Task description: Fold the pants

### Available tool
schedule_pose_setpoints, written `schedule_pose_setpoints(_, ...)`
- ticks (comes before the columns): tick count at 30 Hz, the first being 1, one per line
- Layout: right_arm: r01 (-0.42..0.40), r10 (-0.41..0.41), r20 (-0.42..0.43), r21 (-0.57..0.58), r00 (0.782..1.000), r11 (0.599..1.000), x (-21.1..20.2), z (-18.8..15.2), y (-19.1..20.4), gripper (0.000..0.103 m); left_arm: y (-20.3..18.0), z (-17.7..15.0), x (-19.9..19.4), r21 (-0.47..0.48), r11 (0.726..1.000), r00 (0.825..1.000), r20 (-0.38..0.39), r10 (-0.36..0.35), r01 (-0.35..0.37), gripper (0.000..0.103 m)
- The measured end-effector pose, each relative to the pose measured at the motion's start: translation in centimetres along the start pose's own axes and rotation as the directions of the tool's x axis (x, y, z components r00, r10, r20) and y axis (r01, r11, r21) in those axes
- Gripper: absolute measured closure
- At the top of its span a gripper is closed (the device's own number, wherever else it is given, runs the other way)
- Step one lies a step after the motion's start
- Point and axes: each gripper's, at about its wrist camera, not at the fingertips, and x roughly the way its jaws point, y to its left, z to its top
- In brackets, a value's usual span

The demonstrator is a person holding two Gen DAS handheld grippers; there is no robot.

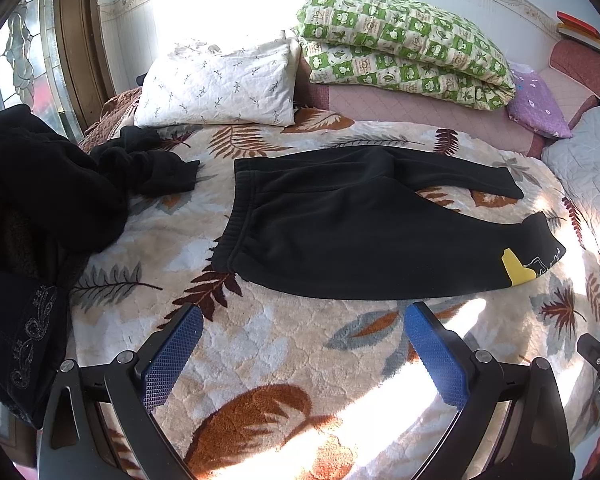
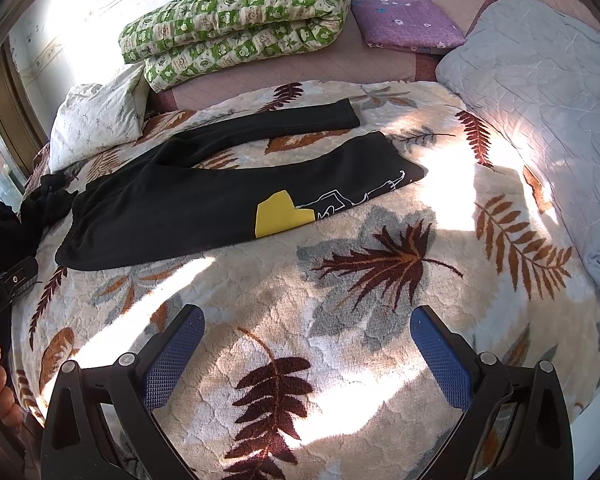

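Black pants (image 1: pixel 360 220) lie flat on the blanket (image 1: pixel 292 360), long axis running left to right across the bed in the left wrist view, the ribbed elastic waistband (image 1: pixel 236 216) at the left and the two legs fanning out to the right in a narrow V. The far leg (image 2: pixel 284 120) reaches straight out; the near leg (image 2: pixel 260 192) ends at a cuff carrying a yellow patch (image 2: pixel 280 216) and a thin white line drawing, too small to read. The fabric looks soft, matte, fleece-like. The blanket is plush, cream, printed with brown and grey fern leaves, with sun patches across it. The left gripper (image 1: pixel 302 350) hangs over the blanket just short of the pants' near edge, blue textured pads spread wide, nothing between them. The right gripper (image 2: pixel 308 354) hovers likewise, jaws apart and empty, well short of the near leg. A heap of dark clothes (image 1: pixel 60 200) sits left of the waistband; a white pillow (image 1: pixel 220 88) and a green checked quilt (image 1: pixel 404 48) lie behind.
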Motion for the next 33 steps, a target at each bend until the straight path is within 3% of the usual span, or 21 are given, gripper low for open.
schedule_pose_setpoints(33, -0.002, 0.002, -0.011, 0.003, 1.000, 1.000, 0.70, 0.17, -0.02, 0.000, -0.38, 0.15, 0.45, 0.012, 1.000, 1.000, -0.014, -0.008, 0.009, 0.001)
